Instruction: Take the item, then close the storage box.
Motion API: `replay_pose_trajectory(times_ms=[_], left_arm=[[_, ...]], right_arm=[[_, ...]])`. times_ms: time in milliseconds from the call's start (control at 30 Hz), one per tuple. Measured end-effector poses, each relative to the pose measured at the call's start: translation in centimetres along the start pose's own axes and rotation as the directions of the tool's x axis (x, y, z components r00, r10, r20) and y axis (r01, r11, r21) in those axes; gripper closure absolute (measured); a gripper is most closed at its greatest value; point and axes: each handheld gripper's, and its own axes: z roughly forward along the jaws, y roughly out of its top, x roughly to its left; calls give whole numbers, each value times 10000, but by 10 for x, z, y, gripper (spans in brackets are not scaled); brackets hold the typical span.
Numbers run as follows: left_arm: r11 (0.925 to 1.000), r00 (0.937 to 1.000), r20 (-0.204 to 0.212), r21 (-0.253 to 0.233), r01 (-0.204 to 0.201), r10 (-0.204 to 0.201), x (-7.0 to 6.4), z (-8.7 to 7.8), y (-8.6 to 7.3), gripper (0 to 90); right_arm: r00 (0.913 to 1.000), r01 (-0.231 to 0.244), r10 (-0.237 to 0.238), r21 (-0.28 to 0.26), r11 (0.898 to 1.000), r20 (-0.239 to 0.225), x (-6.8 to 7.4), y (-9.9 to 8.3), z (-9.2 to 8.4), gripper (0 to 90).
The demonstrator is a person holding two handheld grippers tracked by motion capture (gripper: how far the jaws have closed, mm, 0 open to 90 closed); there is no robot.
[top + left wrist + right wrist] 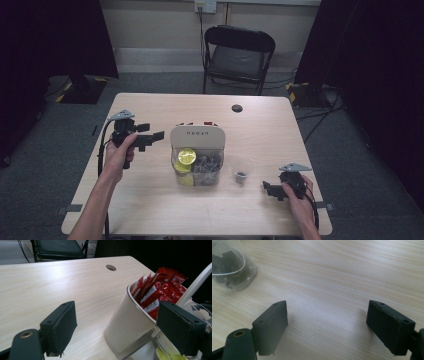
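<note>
A caddy [197, 136] with a white front panel stands mid-table. Its clear bins hold yellow-lidded pods [187, 156] and dark items [209, 164]. Red packets [160, 287] fill its white cup [127, 320]. To its right stands a small clear cup [241, 170] with dark bits in the bottom. My left gripper [152, 136] hovers just left of the caddy, pointing at it, open with nothing between the pads [60, 327]. My right gripper [267, 189] sits low near the table's front right, open over bare wood. The clear cup [232, 267] lies ahead of it to the left.
The wooden table [150, 210] has a round cable hole [237, 108] near its far edge. A black folding chair [239, 52] stands beyond the table. Dark curtains hang at both sides. Cables trail from both grippers toward the front edge.
</note>
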Motion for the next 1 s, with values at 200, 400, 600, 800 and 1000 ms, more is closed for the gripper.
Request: replay_pose_trajectory(times_ms=[200, 400, 600, 800, 1000], left_arm=[[9998, 9993, -315, -36, -221, 220, -7, 2, 4, 163], [9997, 9999, -99, -219, -56, 54, -8, 5, 6, 163], [9998, 9999, -9, -147, -101, 101, -14, 9, 7, 180], [9999, 9993, 370, -113, -17, 21, -14, 7, 7, 199], [10000, 9967, 811, -75, -64, 70, -13, 5, 6, 214]], right_arm=[[9999, 95, -87, -597, 9982, 141, 1, -7, 2, 140], [9998, 59, -44, -771, 9970, 192, 1, -9, 3, 136], [9998, 55, -40, -777, 9970, 199, 1, -9, 3, 136], [9998, 41, -25, -772, 9970, 207, 2, -9, 3, 136], [9998, 52, -36, -777, 9970, 197, 1, -9, 3, 135]])
